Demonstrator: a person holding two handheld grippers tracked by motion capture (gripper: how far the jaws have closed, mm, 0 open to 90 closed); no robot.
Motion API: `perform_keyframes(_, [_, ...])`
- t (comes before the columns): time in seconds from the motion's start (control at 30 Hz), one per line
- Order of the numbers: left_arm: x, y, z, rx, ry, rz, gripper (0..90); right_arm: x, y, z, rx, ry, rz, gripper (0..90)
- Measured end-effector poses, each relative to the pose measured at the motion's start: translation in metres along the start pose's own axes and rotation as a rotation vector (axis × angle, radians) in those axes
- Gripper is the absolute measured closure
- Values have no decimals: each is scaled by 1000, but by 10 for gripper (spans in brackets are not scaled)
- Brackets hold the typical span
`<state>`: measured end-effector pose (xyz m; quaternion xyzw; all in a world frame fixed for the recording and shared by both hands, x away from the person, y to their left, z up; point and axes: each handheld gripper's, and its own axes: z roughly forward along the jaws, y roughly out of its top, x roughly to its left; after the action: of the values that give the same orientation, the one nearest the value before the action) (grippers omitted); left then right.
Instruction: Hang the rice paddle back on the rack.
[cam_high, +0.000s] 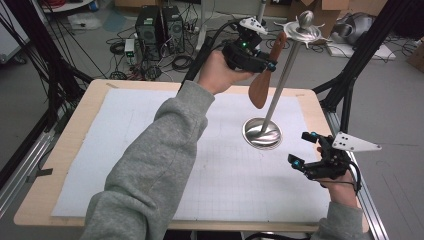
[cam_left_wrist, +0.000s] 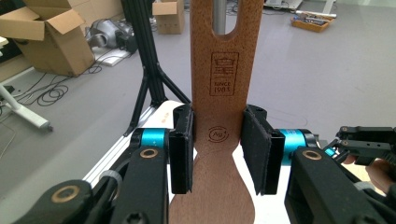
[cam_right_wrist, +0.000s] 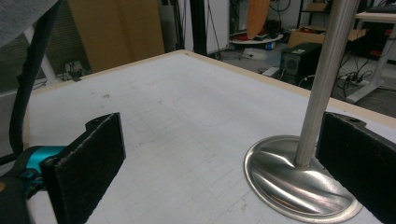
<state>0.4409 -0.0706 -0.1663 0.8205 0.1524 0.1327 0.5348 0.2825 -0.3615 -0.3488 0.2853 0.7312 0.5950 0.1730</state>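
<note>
A brown wooden spatula (cam_high: 260, 85) hangs blade down in the air, beside the upper part of a steel stand's pole (cam_high: 282, 82). My left gripper (cam_high: 270, 65) is shut on it, with the pads pressing both edges of the handle (cam_left_wrist: 217, 70). A grey metal bar shows through the slot at the handle's end. The stand has a round base (cam_high: 262, 133) on the mat and a hooked disc (cam_high: 300, 31) on top. My right gripper (cam_high: 301, 149) rests open near the table's right edge. In the right gripper view the base (cam_right_wrist: 299, 182) lies just ahead of the wide-apart jaws of my right gripper (cam_right_wrist: 224, 163).
A white gridded mat (cam_high: 150, 150) covers most of the wooden table (cam_high: 75, 130). Black frame posts (cam_high: 360, 55) rise at the far right corner. Computer cases (cam_high: 160, 27), cables and cardboard boxes sit on the floor beyond the table.
</note>
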Motion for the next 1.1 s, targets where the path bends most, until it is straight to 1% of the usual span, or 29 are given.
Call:
perform_keyframes(0.13, [0,-1,1,-1,-6,-1,633,0,0,0,1,-1,-1,3])
perform_keyframes(0.27, [-1,-2,-2,-5,-15,-2,582,0,0,-2,-2,-4,-2,2])
perform_keyframes(0.4, [1,-8,-5,-19,-26,-4,485,0,-1,-4,-4,-10,4,2])
perform_keyframes(0.47, [2,-12,-7,-24,-38,-5,439,0,-1,-4,-4,-12,5,3])
perform_keyframes(0.53, [3,-16,-11,-26,-64,1,430,0,-1,-4,-4,-12,6,2])
perform_keyframes(0.57, [3,-18,-13,-36,-72,6,424,0,-1,-4,-3,-12,5,3])
perform_keyframes(0.63, [3,-22,-15,-47,-88,9,366,0,-1,-4,-2,-12,6,3])
perform_keyframes(0.67, [3,-25,-17,-50,-94,14,360,0,-1,-3,-1,-12,0,2])
perform_keyframes(0.73, [2,-30,-20,-59,-93,25,324,0,-1,-3,0,-13,1,2])
perform_keyframes(0.77, [2,-31,-22,-59,-96,23,308,0,-1,-3,-1,-12,0,2])
perform_keyframes(0.87, [2,-38,-28,-69,-81,37,249,1,-1,-2,-1,-12,3,2])
perform_keyframes(0.9, [2,-40,-29,-66,-70,40,245,1,-1,-2,-1,-12,2,2])
perform_keyframes(0.93, [0,-44,-31,-45,-46,59,245,1,-1,-2,-1,-13,4,2])
perform_keyframes(0.97, [-1,-46,-32,-35,-40,65,243,1,-1,-1,-1,-13,-4,2])
perform_keyframes(1.0, [-2,-49,-33,-31,-42,70,241,1,-1,-1,0,-13,-3,3])
perform_keyframes(1.1, [-3,-58,-38,-53,-52,59,235,2,-1,1,11,-11,-1,2])
